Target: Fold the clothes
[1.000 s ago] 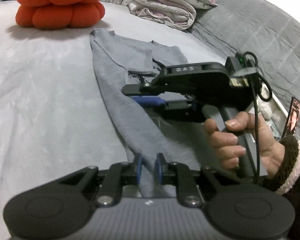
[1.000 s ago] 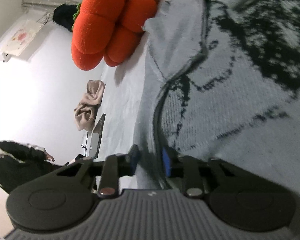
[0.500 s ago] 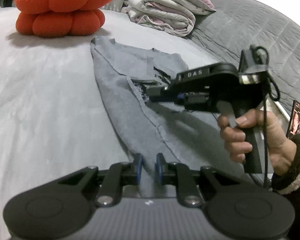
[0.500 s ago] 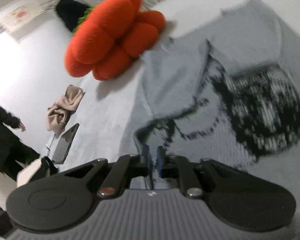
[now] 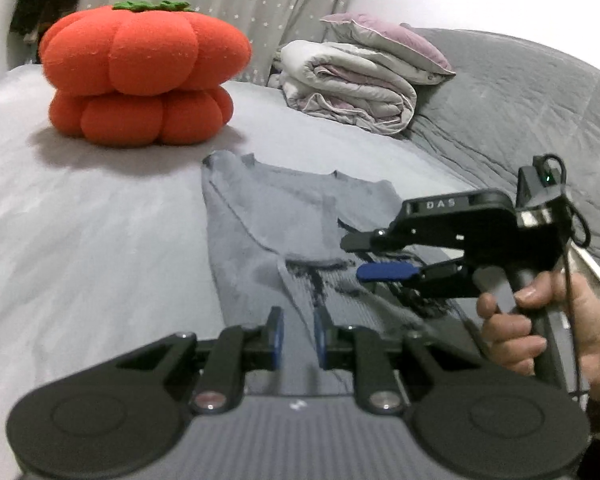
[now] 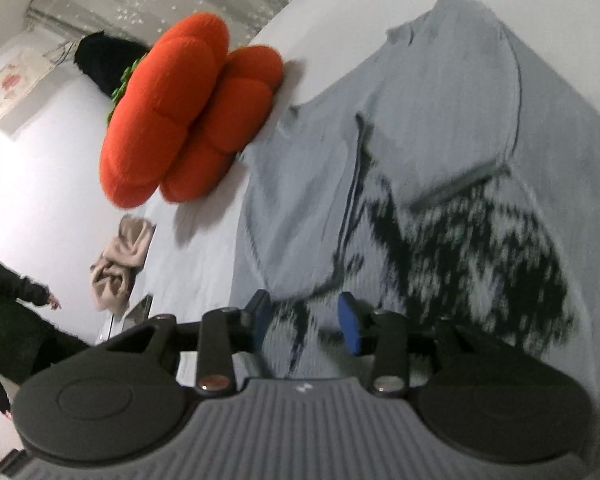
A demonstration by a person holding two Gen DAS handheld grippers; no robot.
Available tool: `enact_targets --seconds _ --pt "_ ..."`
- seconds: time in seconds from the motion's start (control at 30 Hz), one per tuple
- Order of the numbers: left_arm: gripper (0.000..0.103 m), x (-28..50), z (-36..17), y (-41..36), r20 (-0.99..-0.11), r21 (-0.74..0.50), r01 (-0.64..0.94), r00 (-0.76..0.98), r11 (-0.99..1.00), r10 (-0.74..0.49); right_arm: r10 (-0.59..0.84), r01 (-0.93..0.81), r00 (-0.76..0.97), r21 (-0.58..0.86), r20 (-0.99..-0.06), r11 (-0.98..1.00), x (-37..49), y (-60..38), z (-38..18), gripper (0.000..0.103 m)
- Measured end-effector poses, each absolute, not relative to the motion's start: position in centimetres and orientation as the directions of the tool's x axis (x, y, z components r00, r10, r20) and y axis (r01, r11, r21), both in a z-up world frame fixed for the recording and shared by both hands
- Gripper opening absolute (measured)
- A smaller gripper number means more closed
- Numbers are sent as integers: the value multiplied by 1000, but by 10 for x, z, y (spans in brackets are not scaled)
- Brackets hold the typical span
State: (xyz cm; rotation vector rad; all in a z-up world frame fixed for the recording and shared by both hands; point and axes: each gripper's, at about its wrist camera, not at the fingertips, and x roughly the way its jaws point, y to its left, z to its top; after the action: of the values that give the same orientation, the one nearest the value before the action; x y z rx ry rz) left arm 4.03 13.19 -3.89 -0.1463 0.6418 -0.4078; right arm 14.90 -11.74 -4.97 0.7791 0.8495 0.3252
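A grey knit sweater with a black pattern lies on the bed, its left sleeve folded in over the body. My left gripper sits low over its near edge, jaws a little apart with cloth between them; a grip does not show. My right gripper, held in a hand, hovers above the patterned part with jaws apart and nothing in them. In the right wrist view the sweater fills the frame and my right gripper is open over the pattern.
An orange pumpkin-shaped cushion sits beyond the sweater, also in the right wrist view. Folded bedding and a grey quilt lie at the back right. A beige cloth and a person in black are off to the left.
My right gripper opened and let go of the sleeve, which now lies folded over the sweater body. It rose and drew back to the right. My left gripper lifted slightly.
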Motion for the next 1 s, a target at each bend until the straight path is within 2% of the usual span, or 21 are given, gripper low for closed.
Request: enact_targets --seconds 0.4,0.43,0.47,0.5,0.53,0.57,0.73,0.83,0.9,1.0 --pt "16 82 -57 119 -588 -288 341 675 895 -446 485 81 676 710 -555 699 229 -127 -64 41" --pt "16 85 -59 118 -591 -291 342 670 894 -449 473 78 680 697 -560 713 234 -126 -64 38" --pt "16 88 -60 117 -594 -294 343 666 892 -452 460 76 685 683 -565 726 238 -125 -64 30" --pt "16 92 -62 116 -597 -296 345 661 891 -454 447 73 690 669 -569 740 242 -124 -64 14" --pt "16 95 -63 115 -599 -299 346 657 889 -457 433 69 696 654 -573 753 246 -123 -63 7" --pt "16 99 -65 114 -602 -302 347 652 888 -460 416 49 713 632 -564 773 246 -121 -59 7" --pt "17 100 -69 105 -602 -301 388 631 871 -489 324 -43 824 519 -465 853 242 -117 -36 6" --pt "17 100 -68 99 -602 -294 401 628 868 -494 314 -8 793 507 -522 862 254 -122 -47 6" --pt "17 99 -65 99 -596 -297 399 632 867 -495 322 -1 787 521 -526 854 251 -128 -47 15" --pt "17 98 -61 102 -582 -297 398 645 868 -495 368 -6 765 565 -529 825 245 -135 -45 16"
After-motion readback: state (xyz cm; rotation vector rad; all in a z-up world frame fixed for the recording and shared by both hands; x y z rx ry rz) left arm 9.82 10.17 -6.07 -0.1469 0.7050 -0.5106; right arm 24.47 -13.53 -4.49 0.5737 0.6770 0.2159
